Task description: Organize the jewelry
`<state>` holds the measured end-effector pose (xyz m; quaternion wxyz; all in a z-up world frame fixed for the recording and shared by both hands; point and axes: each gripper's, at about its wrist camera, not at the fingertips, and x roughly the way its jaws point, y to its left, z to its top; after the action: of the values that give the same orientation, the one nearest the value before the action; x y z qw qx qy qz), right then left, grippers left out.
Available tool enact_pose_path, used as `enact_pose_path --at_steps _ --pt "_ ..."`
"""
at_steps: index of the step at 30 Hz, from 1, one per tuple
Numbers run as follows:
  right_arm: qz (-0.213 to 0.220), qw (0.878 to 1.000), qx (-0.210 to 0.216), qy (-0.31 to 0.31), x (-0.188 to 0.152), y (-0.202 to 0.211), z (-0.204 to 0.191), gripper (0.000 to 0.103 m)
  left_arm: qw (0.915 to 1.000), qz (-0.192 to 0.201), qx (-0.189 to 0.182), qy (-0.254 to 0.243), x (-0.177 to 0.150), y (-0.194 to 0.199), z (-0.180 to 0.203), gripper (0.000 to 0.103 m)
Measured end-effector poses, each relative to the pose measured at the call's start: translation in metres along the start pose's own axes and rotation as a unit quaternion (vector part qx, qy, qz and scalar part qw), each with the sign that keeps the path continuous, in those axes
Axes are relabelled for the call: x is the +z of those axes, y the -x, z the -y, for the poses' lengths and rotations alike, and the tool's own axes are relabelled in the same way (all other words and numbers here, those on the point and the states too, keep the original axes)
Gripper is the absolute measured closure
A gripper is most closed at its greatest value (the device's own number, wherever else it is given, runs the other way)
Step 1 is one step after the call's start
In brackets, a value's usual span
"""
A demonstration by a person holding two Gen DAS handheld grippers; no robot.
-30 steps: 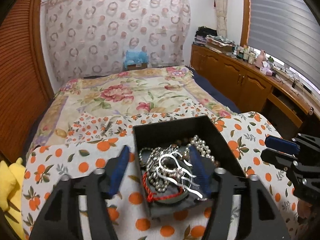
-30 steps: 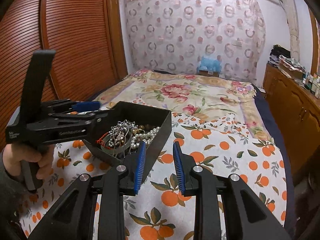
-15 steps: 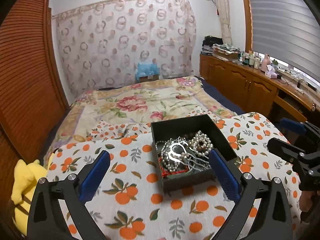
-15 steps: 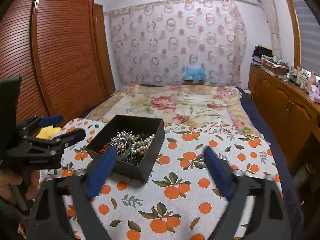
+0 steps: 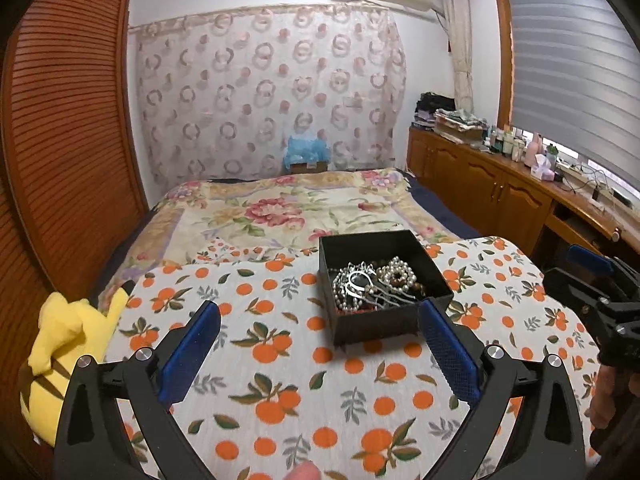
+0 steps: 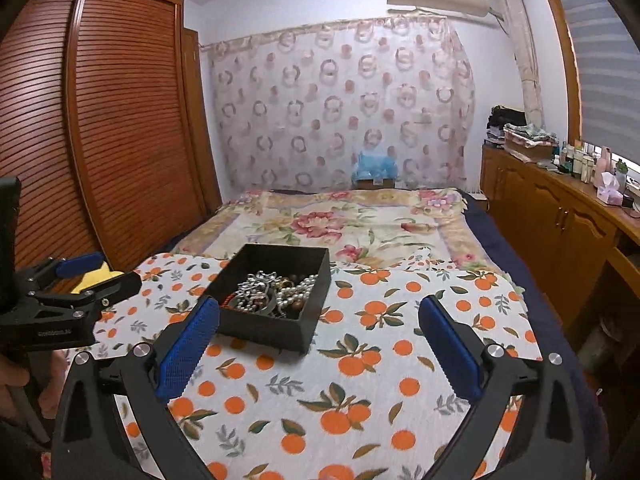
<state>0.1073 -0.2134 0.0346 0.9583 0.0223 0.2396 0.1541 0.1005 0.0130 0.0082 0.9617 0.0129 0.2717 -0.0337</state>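
Jewelry [image 5: 374, 288] heaped in the black box [image 5: 374, 326], both grippers released, empty.
Left gripper [image 5: 318, 350] and right gripper [image 6: 318, 350] gape; chains look light, slippery, tangled — pinch one loose loop.

Black jewelry box [image 5: 384, 280] holding silver and pearl-white beads [image 5: 372, 286]; white cloth [image 5: 320, 380] printed with oranges; yellow plush toy [image 5: 64, 356]; blue gripper pads [image 5: 448, 350].
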Motion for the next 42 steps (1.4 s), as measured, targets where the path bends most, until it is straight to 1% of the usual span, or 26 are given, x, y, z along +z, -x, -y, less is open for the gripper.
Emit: enact_pose_path --at_steps 5,13,17,42 --pt "0.007 1.000 -0.001 0.002 -0.003 0.015 -0.007 0.002 0.9999 -0.005 0.007 0.007 -0.010 0.011 -0.006 0.008" --pt "0.009 1.000 -0.003 0.004 -0.007 0.019 -0.011 0.002 0.9998 0.001 0.012 0.017 -0.015 0.025 -0.012 0.008" --pt "0.008 1.000 0.002 -0.001 -0.008 0.019 -0.011 0.002 0.9998 0.002 0.011 0.018 -0.016 0.025 -0.012 0.008" --pt "0.007 1.000 -0.003 -0.001 -0.010 0.020 -0.010 0.002 0.9999 0.000 0.008 0.013 -0.016 0.030 -0.005 0.008"
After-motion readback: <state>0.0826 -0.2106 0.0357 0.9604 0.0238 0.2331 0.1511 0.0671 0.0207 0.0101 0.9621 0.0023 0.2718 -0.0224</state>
